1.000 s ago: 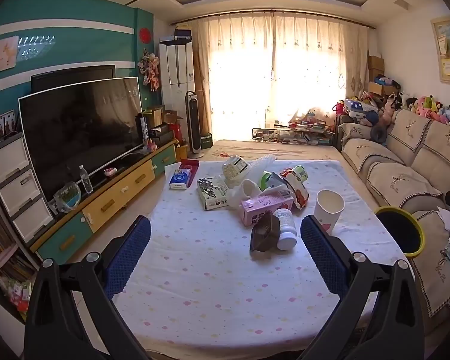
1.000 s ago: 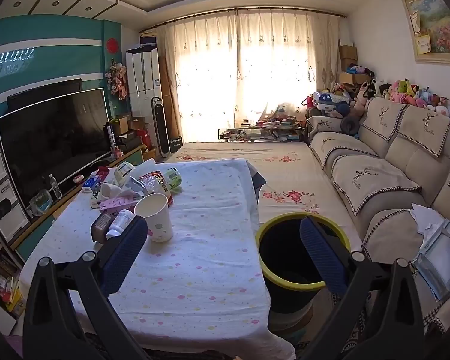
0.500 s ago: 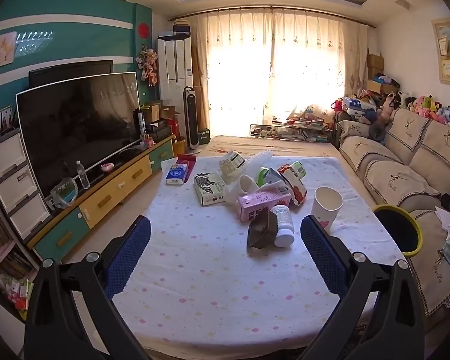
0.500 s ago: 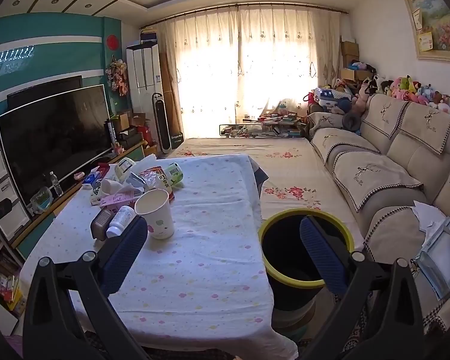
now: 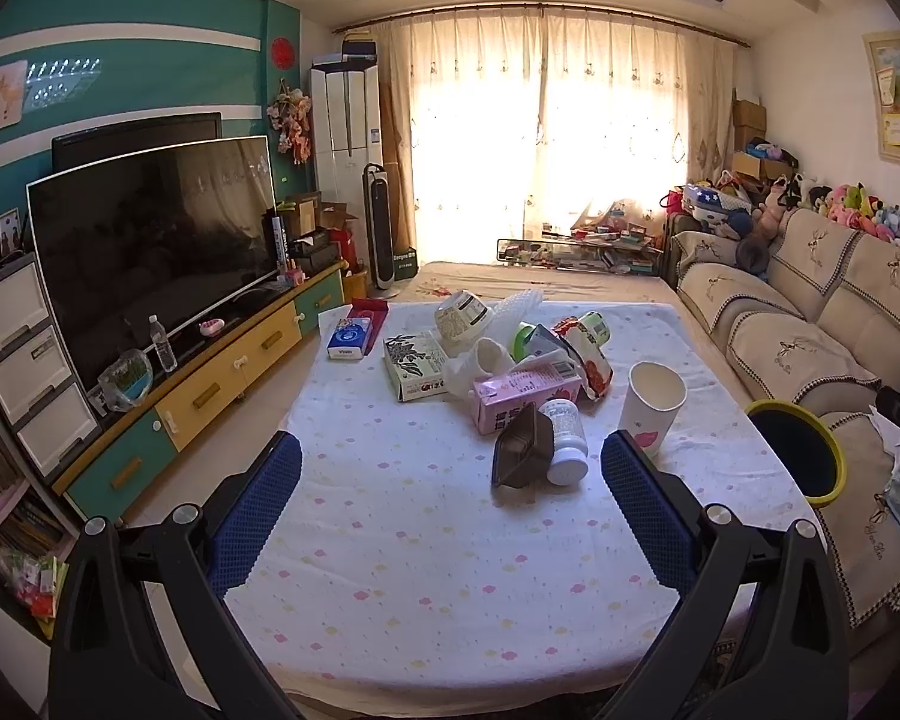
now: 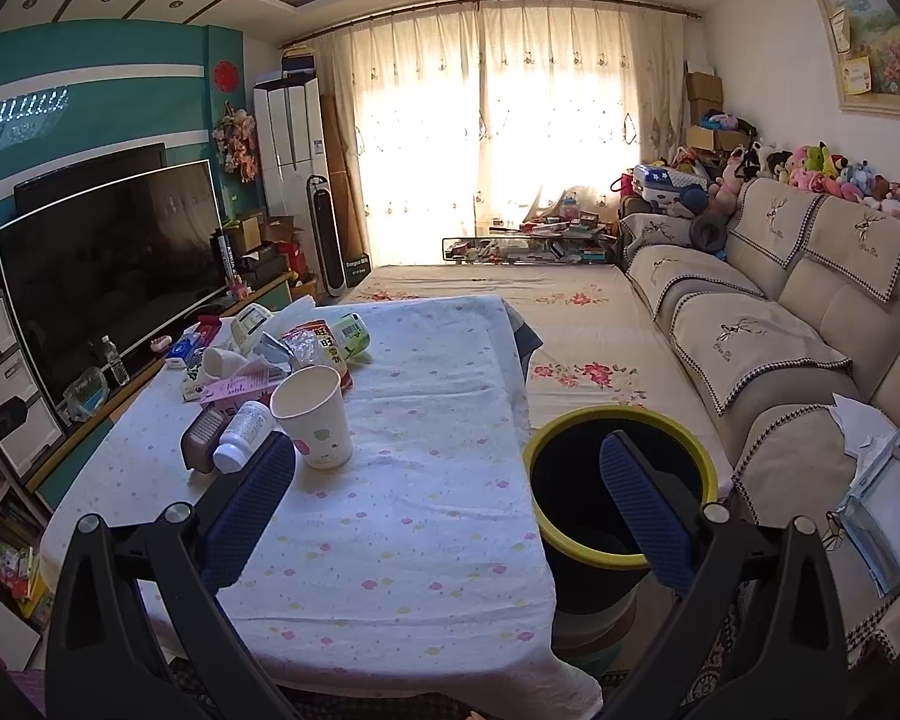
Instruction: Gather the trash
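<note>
Trash (image 5: pixel 528 384) lies ahead of open left tongs (image 5: pixel 447 480), untouched.

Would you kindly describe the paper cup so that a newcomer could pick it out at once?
Find the table under the white dotted cloth, then the heap of trash on it. The paper cup stands at the heap's edge nearest the yellow-rimmed bin. It alone stands upright and open-topped, white with a pink mark; the white bottle beside it lies flat.
</note>
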A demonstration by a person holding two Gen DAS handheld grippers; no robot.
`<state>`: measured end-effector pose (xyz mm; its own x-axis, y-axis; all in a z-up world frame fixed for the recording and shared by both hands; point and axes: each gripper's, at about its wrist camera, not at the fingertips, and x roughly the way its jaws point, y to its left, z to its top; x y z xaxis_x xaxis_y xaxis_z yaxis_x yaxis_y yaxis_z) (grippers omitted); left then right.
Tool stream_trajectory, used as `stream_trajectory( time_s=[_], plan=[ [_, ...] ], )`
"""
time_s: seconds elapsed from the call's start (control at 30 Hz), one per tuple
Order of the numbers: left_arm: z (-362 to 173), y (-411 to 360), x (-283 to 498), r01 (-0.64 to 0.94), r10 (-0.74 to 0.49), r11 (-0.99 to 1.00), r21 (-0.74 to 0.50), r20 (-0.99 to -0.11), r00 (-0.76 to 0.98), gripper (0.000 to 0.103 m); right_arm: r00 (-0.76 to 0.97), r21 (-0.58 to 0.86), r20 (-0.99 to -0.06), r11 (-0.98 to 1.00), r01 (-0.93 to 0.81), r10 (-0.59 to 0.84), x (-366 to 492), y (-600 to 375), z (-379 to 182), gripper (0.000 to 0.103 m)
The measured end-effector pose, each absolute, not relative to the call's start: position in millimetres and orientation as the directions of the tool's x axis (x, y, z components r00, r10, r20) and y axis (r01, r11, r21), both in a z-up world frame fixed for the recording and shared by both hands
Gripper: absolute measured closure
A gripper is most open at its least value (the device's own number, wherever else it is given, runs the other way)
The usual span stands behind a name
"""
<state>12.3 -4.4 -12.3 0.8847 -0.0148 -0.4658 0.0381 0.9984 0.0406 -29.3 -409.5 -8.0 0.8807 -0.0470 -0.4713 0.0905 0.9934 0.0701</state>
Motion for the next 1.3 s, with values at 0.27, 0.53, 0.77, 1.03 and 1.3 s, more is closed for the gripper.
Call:
stream_trajectory(
  time_s=[0.27, 0.53, 0.77, 1.03, 1.3],
  plan=[
    [-15.5, -4.4, 14.8, 0.042, -0.019, 0.998, 0.039, -0.478, 0.878, 0.004, 0.874, 0.075, -0.484, 0.994, 0.085, -0.039, -27.1, -408.4, -8.2, 0.006],
    [-16.1, -4.8, 15.2, 0.043, -0.019, 0.998, 0.039, -0.479, 0.877, 0.004, 0.872, 0.073, -0.487, 0.994, 0.083, -0.037, -26.2, -407.9, -8.1, 0.006],
    [-18.7, -5.4, 18.3, 0.044, -0.019, 0.998, 0.040, -0.484, 0.875, 0.004, 0.868, 0.071, -0.496, 0.994, 0.082, -0.036, -24.0, -406.9, -7.7, 0.006],
    [-19.2, -6.0, 20.2, 0.046, -0.020, 0.998, 0.040, -0.485, 0.874, 0.004, 0.866, 0.072, -0.499, 0.994, 0.080, -0.034, -22.2, -407.2, -10.1, 0.006],
    [-21.0, -8.0, 22.2, 0.051, -0.024, 0.998, 0.043, -0.488, 0.873, 0.004, 0.865, 0.072, -0.501, 0.994, 0.080, -0.034, -22.2, -406.6, -10.5, 0.006]
  ],
)
